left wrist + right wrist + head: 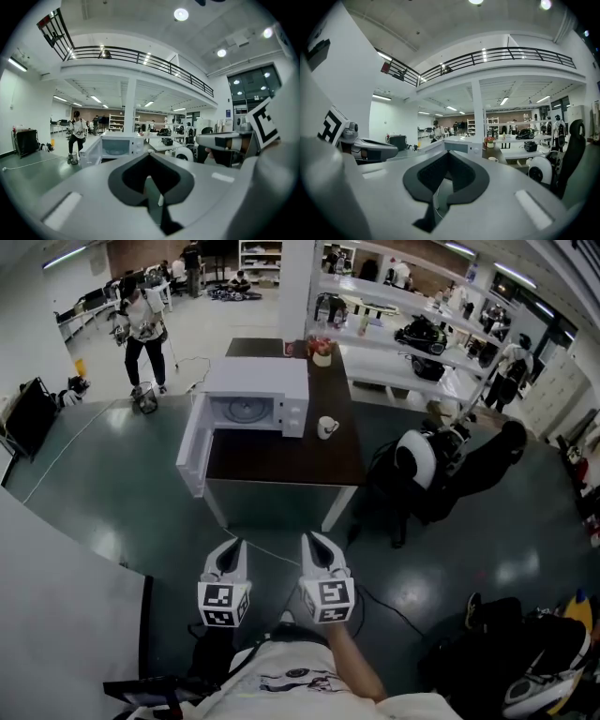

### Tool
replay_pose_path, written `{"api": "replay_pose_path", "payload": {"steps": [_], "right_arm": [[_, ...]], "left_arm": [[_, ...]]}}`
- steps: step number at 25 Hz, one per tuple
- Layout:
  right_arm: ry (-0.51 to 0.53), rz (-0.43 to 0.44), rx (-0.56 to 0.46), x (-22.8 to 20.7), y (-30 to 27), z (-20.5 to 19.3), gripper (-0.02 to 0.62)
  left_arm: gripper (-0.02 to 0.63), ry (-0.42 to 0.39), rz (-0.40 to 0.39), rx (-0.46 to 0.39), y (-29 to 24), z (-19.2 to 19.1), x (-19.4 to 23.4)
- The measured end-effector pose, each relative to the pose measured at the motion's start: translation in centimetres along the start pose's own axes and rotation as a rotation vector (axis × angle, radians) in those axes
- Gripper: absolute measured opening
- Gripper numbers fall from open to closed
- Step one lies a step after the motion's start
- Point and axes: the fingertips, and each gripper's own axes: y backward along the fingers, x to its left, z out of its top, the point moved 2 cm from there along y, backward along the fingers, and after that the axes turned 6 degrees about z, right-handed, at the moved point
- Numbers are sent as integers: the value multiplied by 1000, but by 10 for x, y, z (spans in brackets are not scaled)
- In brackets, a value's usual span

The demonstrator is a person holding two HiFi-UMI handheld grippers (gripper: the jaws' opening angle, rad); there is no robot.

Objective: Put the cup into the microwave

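A white cup (326, 427) stands on the dark brown table (281, 460), just right of the white microwave (253, 399). The microwave's door (194, 442) hangs open to the left and its cavity looks empty. My left gripper (229, 549) and right gripper (315, 542) are side by side over the floor, well short of the table's near edge, both shut and holding nothing. The right gripper view shows the cup (492, 159) far off, beyond the right gripper (449, 153). The left gripper (149, 154) points toward the microwave (117, 145).
A flower pot (322, 352) stands at the table's far end. A black chair with a white round object (419, 460) sits right of the table. A person (141, 329) stands at the back left. A cable runs over the floor near the table legs.
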Motion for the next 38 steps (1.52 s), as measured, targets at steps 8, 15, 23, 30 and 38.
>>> {"api": "replay_pose_path", "payload": {"steps": [8, 15, 23, 30, 38], "right_arm": [[-21, 28, 13, -38, -25, 1, 2], [-47, 37, 44, -63, -40, -5, 2], [-65, 33, 56, -74, -66, -3, 2], [-56, -22, 44, -95, -110, 13, 2], [-36, -37, 38, -100, -168, 32, 2]], "left_arm": [[-2, 2, -26, 28, -56, 6, -21], [-2, 17, -23, 55, -87, 6, -28], [-2, 26, -40, 64, -119, 15, -17], [-2, 9, -99, 38, -176, 37, -1], [-2, 25, -131, 44, -226, 53, 33]]}}
